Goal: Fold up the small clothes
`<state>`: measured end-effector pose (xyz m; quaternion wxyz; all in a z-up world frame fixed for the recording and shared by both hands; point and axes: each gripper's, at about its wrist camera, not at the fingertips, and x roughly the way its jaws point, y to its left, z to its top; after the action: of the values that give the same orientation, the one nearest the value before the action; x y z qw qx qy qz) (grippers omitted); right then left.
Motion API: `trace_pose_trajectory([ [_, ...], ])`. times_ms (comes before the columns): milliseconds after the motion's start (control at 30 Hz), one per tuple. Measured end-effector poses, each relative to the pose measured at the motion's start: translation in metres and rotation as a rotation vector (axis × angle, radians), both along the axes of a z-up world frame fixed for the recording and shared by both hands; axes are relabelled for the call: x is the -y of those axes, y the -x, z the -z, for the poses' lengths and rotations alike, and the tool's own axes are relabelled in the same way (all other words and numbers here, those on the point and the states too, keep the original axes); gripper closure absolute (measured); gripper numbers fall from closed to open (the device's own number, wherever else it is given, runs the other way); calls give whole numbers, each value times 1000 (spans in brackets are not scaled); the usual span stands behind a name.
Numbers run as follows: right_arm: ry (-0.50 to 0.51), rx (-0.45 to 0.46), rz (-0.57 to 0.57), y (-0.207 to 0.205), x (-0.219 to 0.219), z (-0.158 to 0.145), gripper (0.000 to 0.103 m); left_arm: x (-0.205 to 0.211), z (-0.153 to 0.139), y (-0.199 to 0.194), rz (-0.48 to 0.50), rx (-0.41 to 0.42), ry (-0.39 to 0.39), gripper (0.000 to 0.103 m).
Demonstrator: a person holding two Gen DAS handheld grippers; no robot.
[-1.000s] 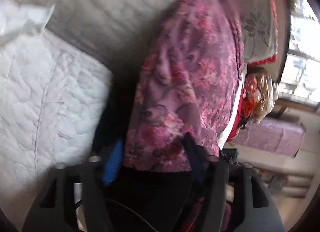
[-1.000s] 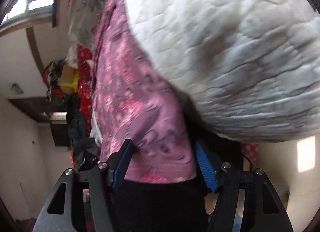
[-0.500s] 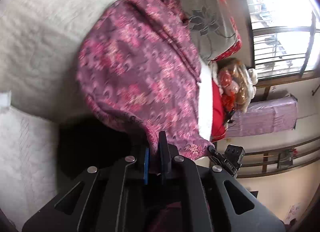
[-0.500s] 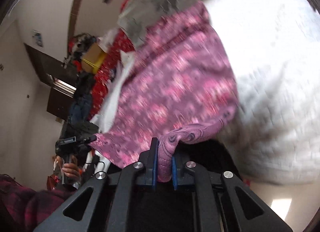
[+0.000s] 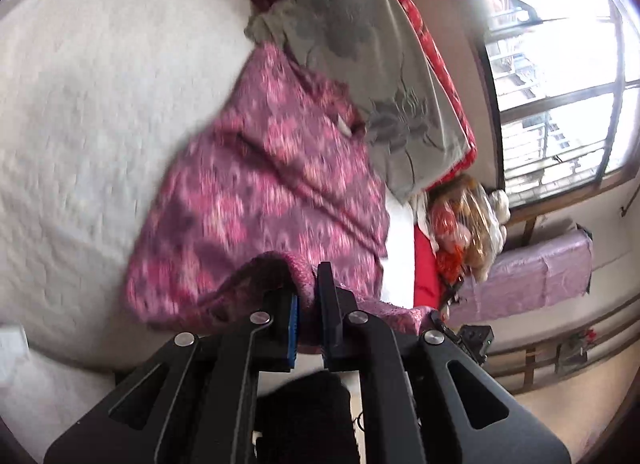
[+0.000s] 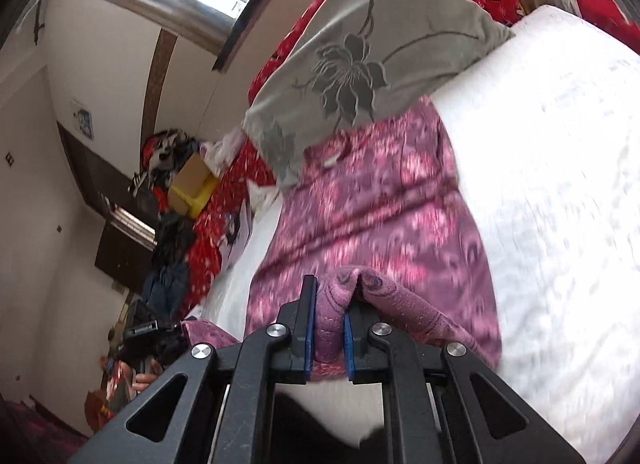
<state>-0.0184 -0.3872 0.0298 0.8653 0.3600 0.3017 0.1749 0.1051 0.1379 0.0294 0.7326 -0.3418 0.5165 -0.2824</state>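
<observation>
A pink and purple flowered garment (image 5: 272, 183) lies spread on the white quilted bed (image 5: 92, 111). It also shows in the right wrist view (image 6: 380, 199). My left gripper (image 5: 307, 300) is shut on the garment's near hem, which bunches between the blue pads. My right gripper (image 6: 329, 312) is shut on another fold of the near hem. Both hold the near edge lifted a little off the bed (image 6: 560, 167). The garment's far end reaches a grey pillow.
A grey flowered pillow (image 5: 372, 75) on red bedding (image 5: 440, 63) lies at the head of the bed, also in the right wrist view (image 6: 360, 47). A window (image 5: 560, 75), a purple covered bench (image 5: 532, 280) and a cluttered pile (image 6: 176, 175) stand beside the bed.
Both grippers were open around the garment's hem a second ago and have shut on it. They have since lifted and pulled back, so the garment stretches out over the bed.
</observation>
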Motion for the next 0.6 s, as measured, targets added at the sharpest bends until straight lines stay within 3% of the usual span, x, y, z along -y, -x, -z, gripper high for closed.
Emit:
trace_pose_trajectory([
  [233, -25, -13, 57, -62, 13, 1, 92, 13, 4, -66, -44, 14, -1, 97],
  [600, -173, -33, 189, -184, 46, 18, 92, 40, 16, -188, -106, 0, 22, 97],
])
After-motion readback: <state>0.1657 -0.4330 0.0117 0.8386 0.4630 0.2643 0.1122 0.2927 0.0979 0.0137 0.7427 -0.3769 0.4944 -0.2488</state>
